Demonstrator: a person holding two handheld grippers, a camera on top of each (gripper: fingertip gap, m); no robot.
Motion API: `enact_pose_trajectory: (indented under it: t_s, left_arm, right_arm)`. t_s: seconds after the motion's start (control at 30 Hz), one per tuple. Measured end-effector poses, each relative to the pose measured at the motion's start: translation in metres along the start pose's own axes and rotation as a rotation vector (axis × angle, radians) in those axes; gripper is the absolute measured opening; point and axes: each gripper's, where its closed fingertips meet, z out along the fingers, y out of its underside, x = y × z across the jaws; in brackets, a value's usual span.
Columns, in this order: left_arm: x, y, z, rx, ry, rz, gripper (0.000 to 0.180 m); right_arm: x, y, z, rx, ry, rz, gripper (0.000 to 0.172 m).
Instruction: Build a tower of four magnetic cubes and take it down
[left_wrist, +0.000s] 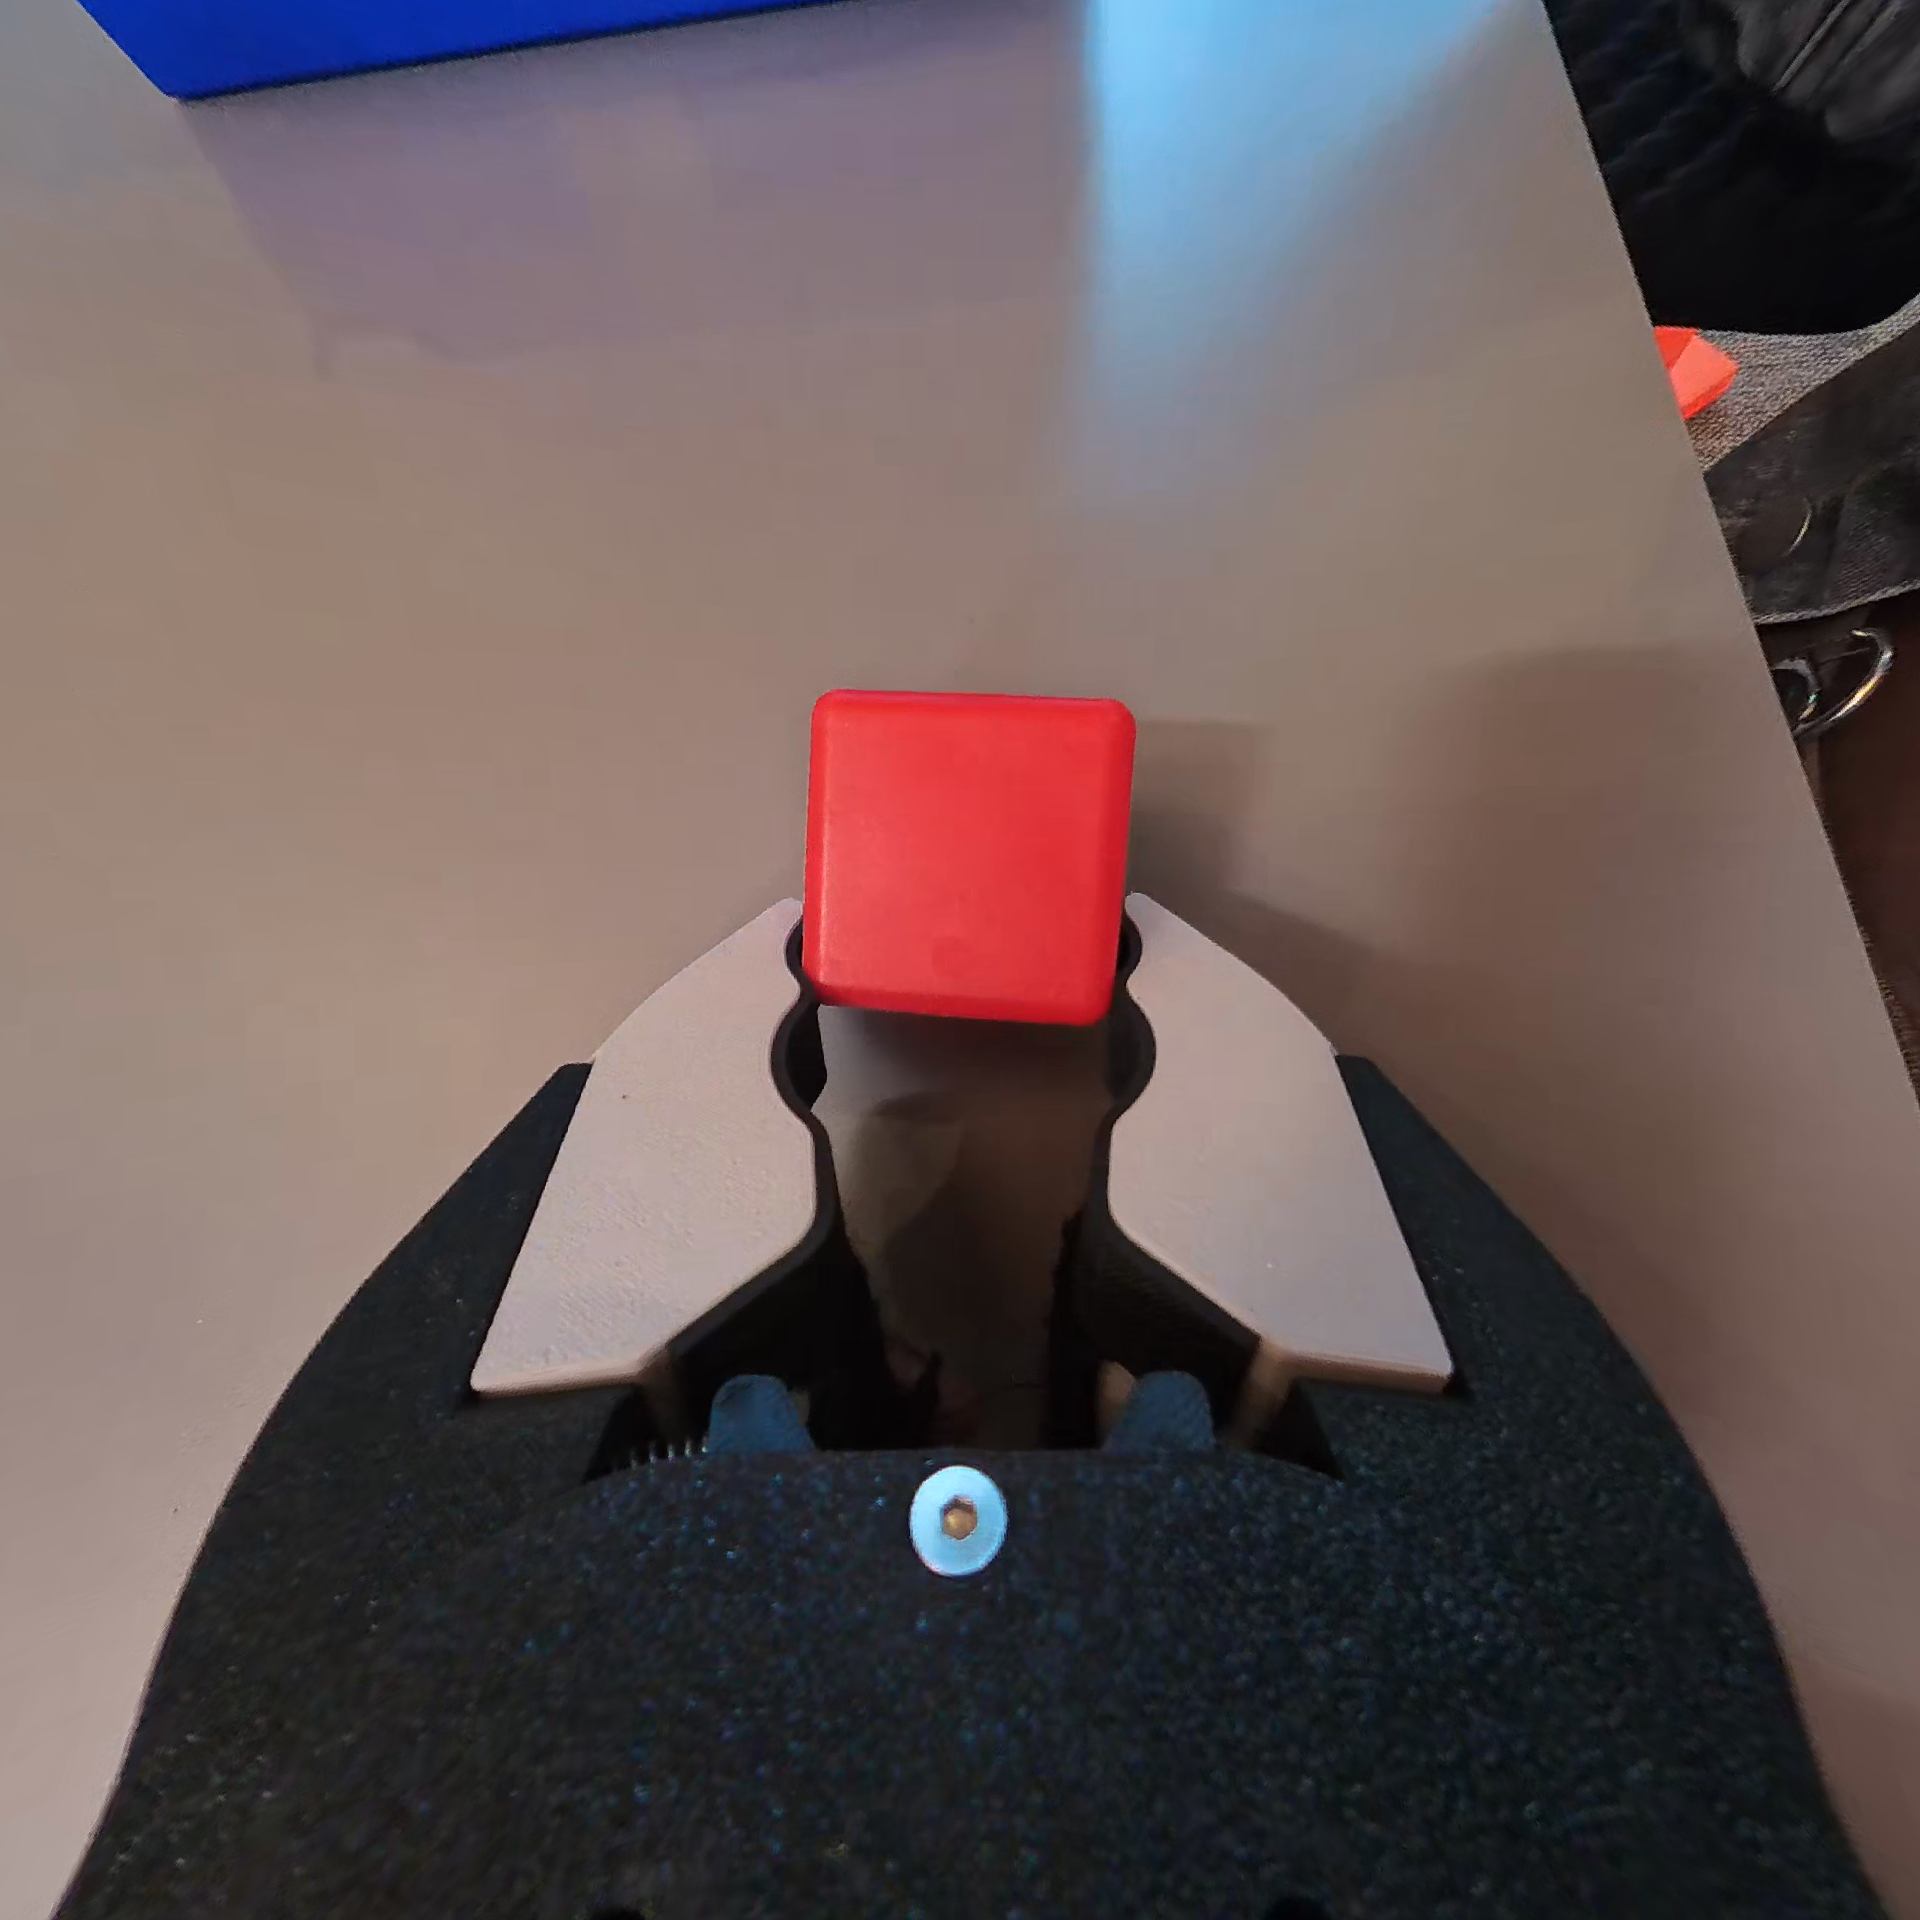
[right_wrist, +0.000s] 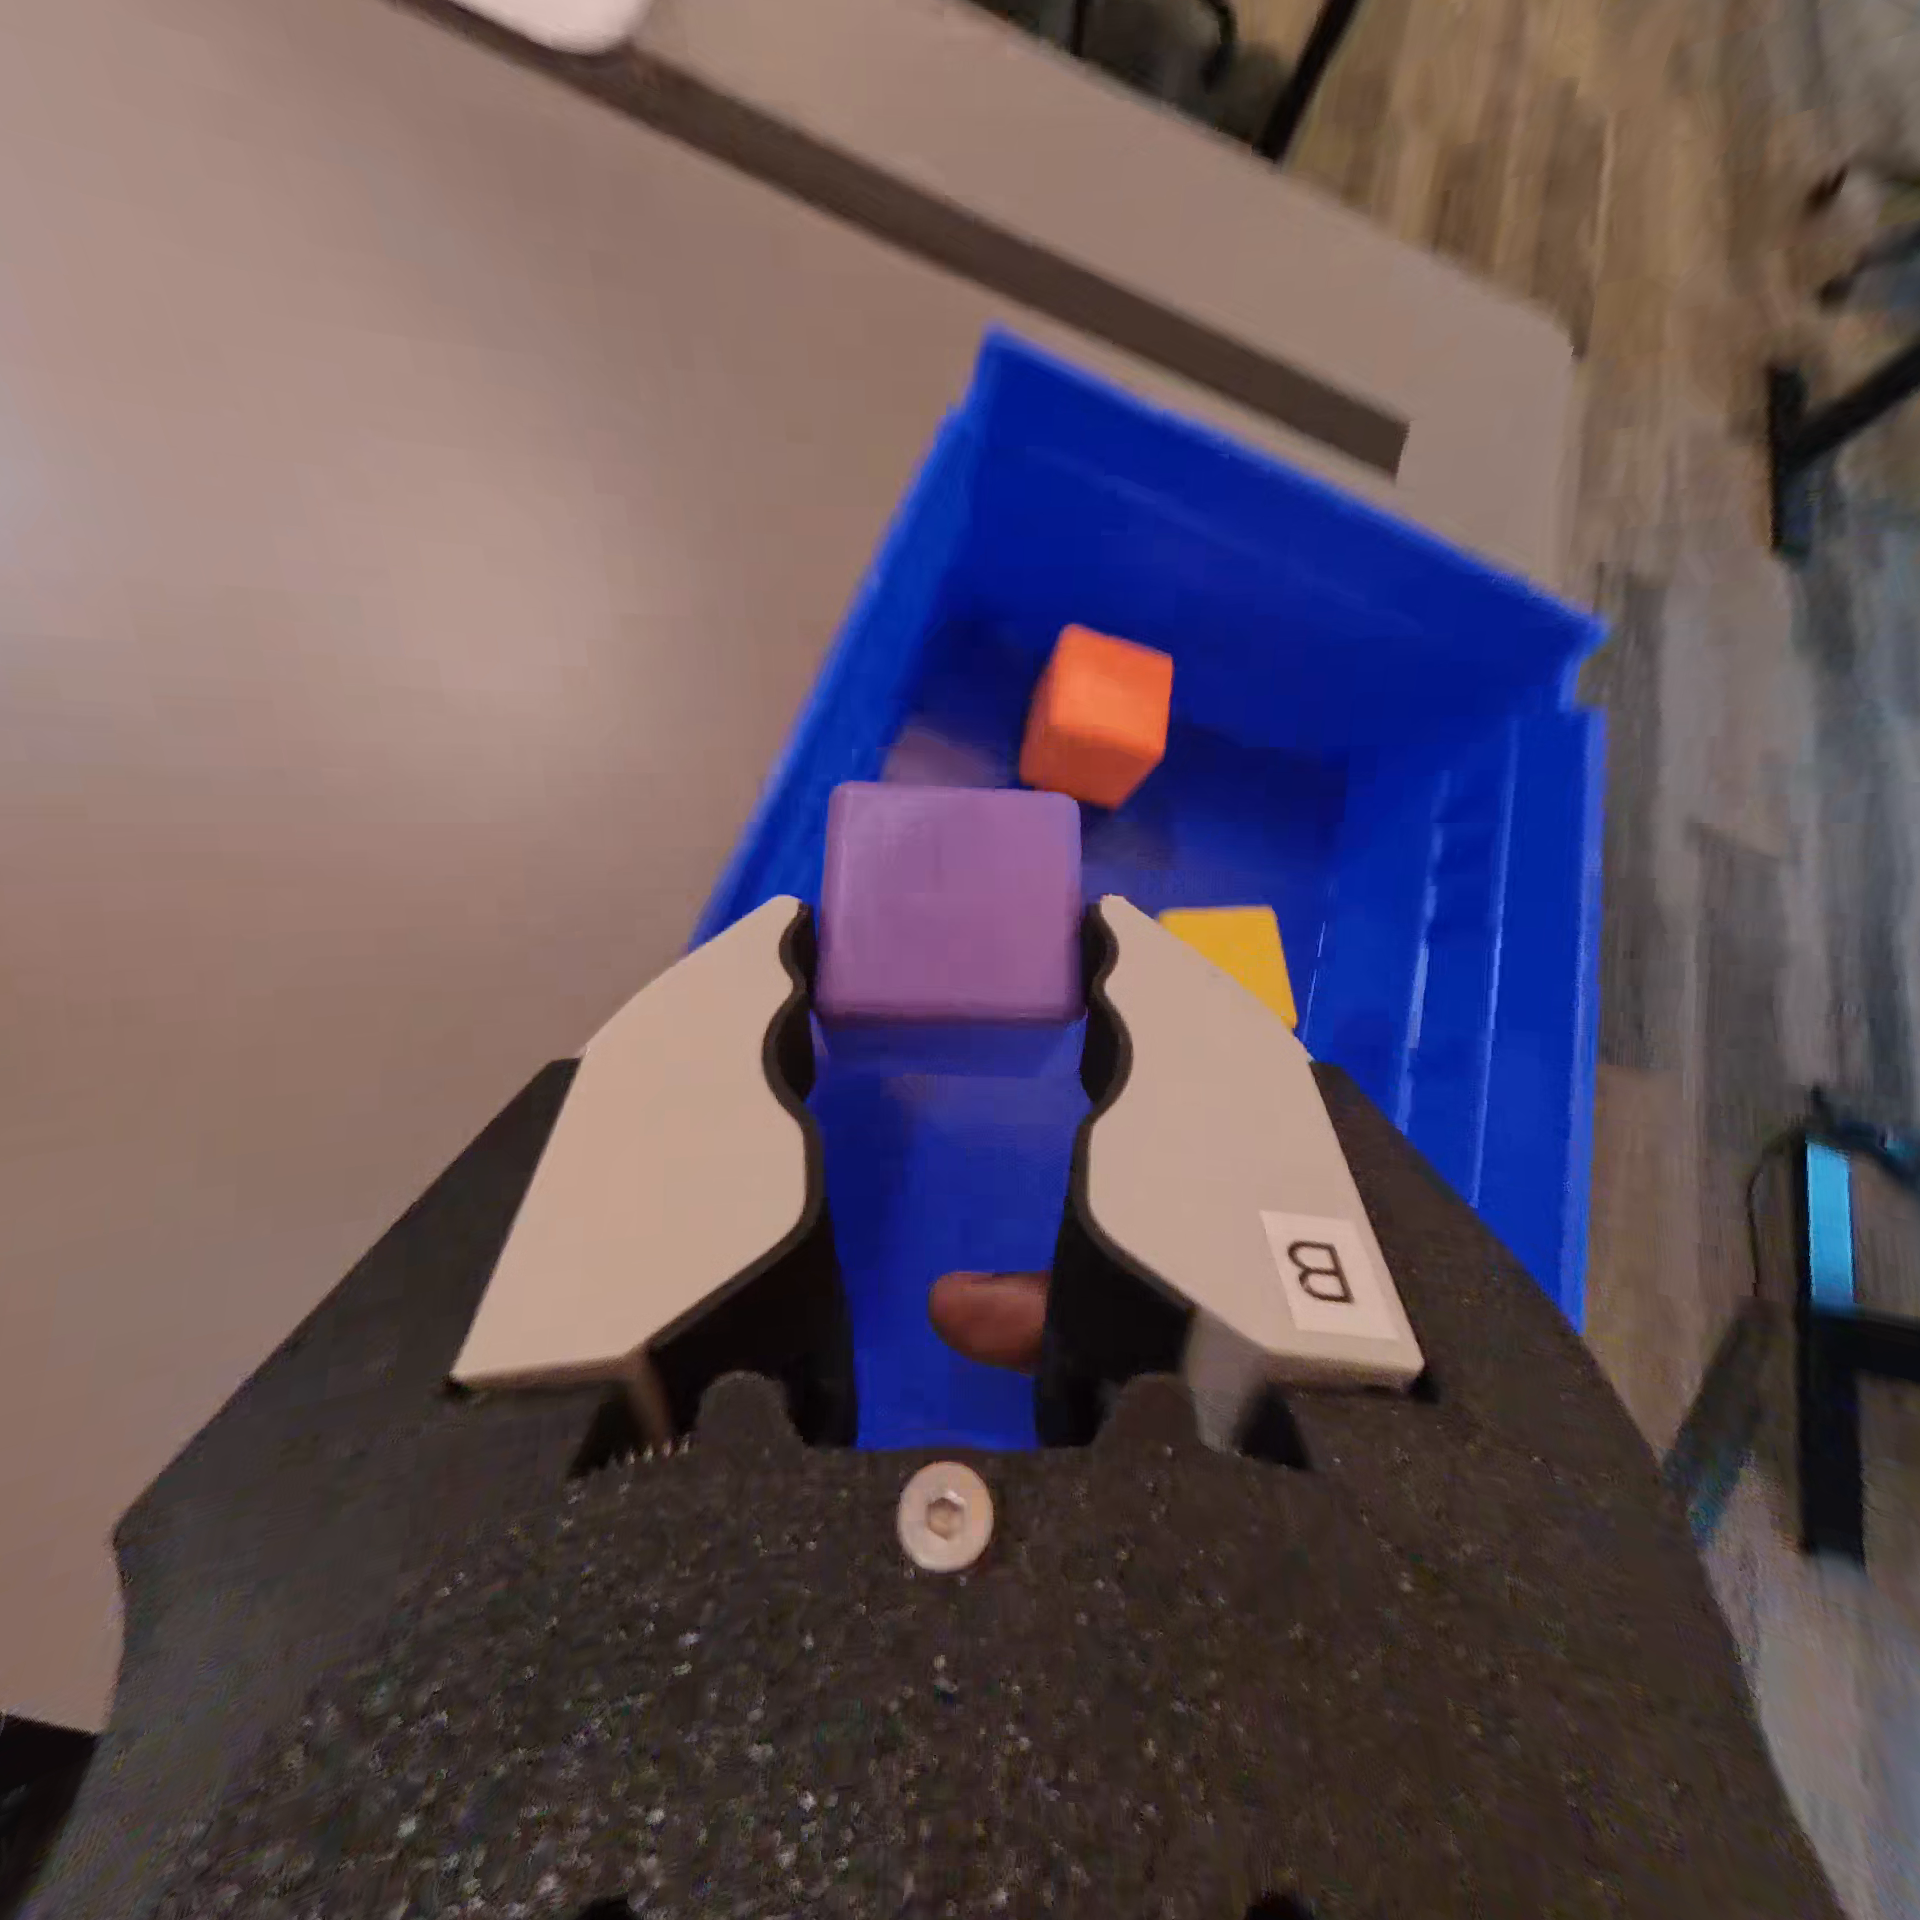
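Note:
In the left wrist view my left gripper (left_wrist: 966, 935) is shut on a red cube (left_wrist: 966, 852), with both pads pressed on its sides, over the bare grey table (left_wrist: 520, 571). In the right wrist view my right gripper (right_wrist: 945, 935) is shut on a purple cube (right_wrist: 948, 904) and holds it above the blue bin (right_wrist: 1455, 727). An orange cube (right_wrist: 1096, 717) and a yellow cube (right_wrist: 1242, 951) lie inside the bin. A faint purple shape (right_wrist: 935, 758) shows on the bin floor behind the held cube.
The blue bin's corner (left_wrist: 416, 42) shows at the top left of the left wrist view. The table's right edge (left_wrist: 1683, 436) runs diagonally, with an orange object (left_wrist: 1694, 369) and dark bags beyond it. Floor and chair legs (right_wrist: 1818, 1299) lie right of the bin. Spacing between my two grippers at the tips: around 35 cm.

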Motion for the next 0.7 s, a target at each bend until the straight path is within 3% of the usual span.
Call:
enact_pose_trajectory:
  t_s: [0.13, 0.37, 0.7]
  left_arm:
    - [0.0, 0.0, 0.0, 0.001, -0.003, 0.003, 0.052]
    - [-0.001, 0.0, 0.0, 0.001, -0.005, 0.008, 0.052]
    - [-0.001, 0.0, -0.001, 0.001, -0.004, 0.011, 0.052]
  right_arm:
    - [0.008, 0.04, 0.029, -0.169, -0.014, 0.05, 0.049]
    - [0.008, 0.069, 0.067, -0.265, -0.081, 0.087, 0.049]
    - [0.006, 0.085, 0.07, -0.331, -0.112, 0.111, 0.049]
